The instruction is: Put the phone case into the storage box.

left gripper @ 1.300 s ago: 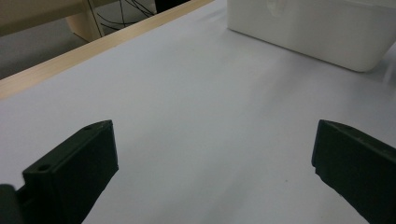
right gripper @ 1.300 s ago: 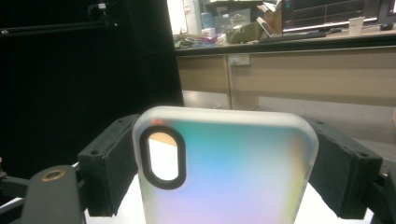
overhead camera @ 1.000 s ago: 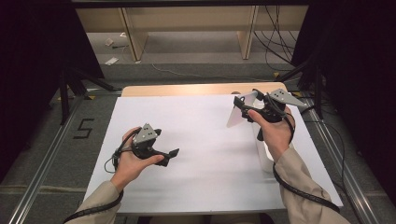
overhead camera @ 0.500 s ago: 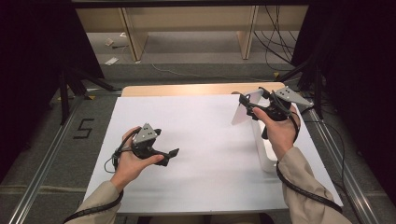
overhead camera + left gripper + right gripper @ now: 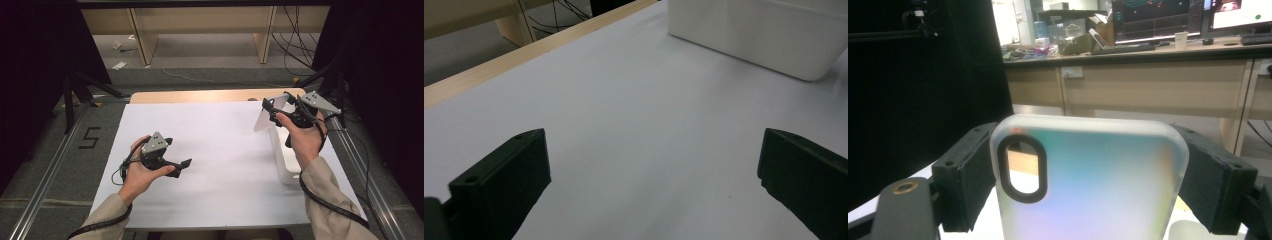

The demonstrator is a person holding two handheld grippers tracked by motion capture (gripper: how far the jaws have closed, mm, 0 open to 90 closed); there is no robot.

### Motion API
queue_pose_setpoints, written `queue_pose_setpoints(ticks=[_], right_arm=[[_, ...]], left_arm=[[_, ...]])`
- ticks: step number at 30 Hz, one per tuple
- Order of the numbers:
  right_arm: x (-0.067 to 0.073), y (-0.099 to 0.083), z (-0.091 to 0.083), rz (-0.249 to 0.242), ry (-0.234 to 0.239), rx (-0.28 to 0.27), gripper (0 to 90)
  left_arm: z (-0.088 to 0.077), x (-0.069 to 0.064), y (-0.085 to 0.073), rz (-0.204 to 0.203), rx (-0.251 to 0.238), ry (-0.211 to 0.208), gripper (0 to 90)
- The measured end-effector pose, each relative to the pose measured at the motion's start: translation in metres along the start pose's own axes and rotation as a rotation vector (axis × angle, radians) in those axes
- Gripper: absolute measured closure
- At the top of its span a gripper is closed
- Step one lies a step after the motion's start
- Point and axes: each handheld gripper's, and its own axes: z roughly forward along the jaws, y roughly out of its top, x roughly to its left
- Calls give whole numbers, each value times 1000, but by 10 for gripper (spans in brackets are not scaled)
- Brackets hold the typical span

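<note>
Covering the table [image 5: 210, 165] with a plain white sheet, bare in the middle. Lying low along the right edge, a white tray [image 5: 282, 160], long axis running away from the person, just below and beside the right tool [image 5: 280, 107]. Gripping a frosted phone case [image 5: 1088, 180] by its two long edges, right tool raised above the tray's far end, case upright. Resting near the left side, left tool [image 5: 182, 167] gaping wide with nothing between, well apart from the case.
</note>
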Motion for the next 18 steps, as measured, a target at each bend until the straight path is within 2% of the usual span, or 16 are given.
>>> queue_pose_setpoints(ticks=[18], right_arm=[[-11, 3, -6, -9, -56, -3, 184]], left_arm=[[-1, 0, 1, 0, -5, 4, 0]])
